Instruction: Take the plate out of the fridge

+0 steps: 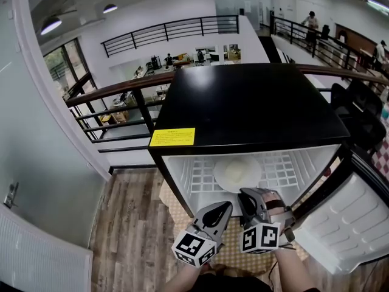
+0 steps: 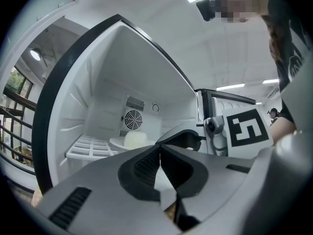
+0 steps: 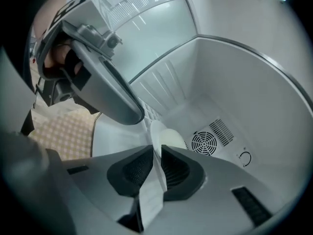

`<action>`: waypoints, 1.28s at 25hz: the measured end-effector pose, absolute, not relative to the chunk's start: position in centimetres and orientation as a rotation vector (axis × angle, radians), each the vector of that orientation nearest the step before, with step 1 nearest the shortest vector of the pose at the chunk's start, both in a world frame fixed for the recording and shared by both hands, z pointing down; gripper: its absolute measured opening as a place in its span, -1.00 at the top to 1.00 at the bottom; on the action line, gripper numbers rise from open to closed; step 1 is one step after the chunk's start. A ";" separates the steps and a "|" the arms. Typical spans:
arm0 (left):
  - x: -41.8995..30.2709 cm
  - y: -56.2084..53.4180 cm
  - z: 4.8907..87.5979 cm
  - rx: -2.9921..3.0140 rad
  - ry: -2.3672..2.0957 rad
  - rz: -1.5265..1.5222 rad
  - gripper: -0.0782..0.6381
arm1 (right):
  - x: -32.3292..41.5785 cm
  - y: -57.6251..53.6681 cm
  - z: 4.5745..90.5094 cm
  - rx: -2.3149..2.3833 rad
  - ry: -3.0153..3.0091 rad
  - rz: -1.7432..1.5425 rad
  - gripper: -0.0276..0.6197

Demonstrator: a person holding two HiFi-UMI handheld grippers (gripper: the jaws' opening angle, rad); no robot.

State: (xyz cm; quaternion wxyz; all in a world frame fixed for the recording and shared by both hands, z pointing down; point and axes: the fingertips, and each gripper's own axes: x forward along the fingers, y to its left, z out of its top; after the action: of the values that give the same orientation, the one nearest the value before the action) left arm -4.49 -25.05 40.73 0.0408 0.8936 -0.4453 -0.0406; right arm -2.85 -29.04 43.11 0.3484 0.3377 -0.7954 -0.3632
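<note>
A small fridge [image 1: 249,105] with a black top stands open in front of me. On its white wire shelf [image 1: 200,178] lies a white plate [image 1: 237,174] that carries a pale rounded lump. My right gripper [image 1: 248,193] reaches to the plate's near rim, jaws closed to a thin gap with the white rim [image 3: 155,131] between them. My left gripper [image 1: 223,208] hangs shut and empty just left of it, outside the fridge mouth. From the left gripper view the plate [image 2: 129,141] sits under the rear fan, and the right gripper [image 2: 183,137] shows in front of it.
The fridge door [image 1: 349,224] hangs open at the right, its white liner facing me. A yellow label [image 1: 172,137] is stuck on the fridge top. Wooden floor [image 1: 130,236] and a grey wall lie left. A dark railing [image 1: 115,93] runs behind.
</note>
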 end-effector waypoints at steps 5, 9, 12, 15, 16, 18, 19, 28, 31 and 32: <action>-4.5 -25.4 40.8 2.738 -1.348 -0.125 0.76 | -2.7 -28.0 43.0 0.871 -2.054 -0.977 0.72; -4.2 -25.7 40.8 2.744 -1.326 -0.127 0.76 | -2.2 -27.3 42.9 0.891 -2.104 -0.936 0.72; -4.1 -25.7 40.8 2.747 -1.316 -0.131 0.76 | -1.9 -26.4 42.2 0.946 -2.237 -0.811 0.70; -4.4 -25.7 41.0 2.741 -1.318 -0.134 0.76 | -0.9 -25.8 41.3 1.082 -2.411 -0.556 0.64; -4.5 -25.7 41.1 2.735 -1.320 -0.135 0.76 | -0.4 -25.7 41.1 1.139 -2.491 -0.405 0.64; -4.7 -25.7 41.3 2.725 -1.322 -0.139 0.76 | 0.2 -25.7 40.9 1.237 -2.649 -0.020 0.62; -4.6 -25.7 41.3 2.724 -1.318 -0.142 0.76 | 0.5 -25.8 41.0 1.273 -2.703 0.160 0.60; -4.0 -25.3 41.5 2.748 -1.277 -0.135 0.76 | 0.9 -27.4 42.2 1.389 -2.826 1.333 0.51; -4.3 -25.3 41.4 2.747 -1.281 -0.134 0.76 | 0.9 -27.9 42.7 1.378 -2.779 1.673 0.50; -4.4 -25.4 41.4 2.746 -1.282 -0.133 0.76 | 1.0 -28.1 42.8 1.377 -2.763 1.736 0.50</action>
State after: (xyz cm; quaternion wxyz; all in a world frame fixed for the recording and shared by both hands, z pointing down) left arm -4.36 -25.37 41.39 0.0538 0.9039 -0.4220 -0.0438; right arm 0.95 -28.07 42.81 -0.1990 0.3810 -0.7645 0.4803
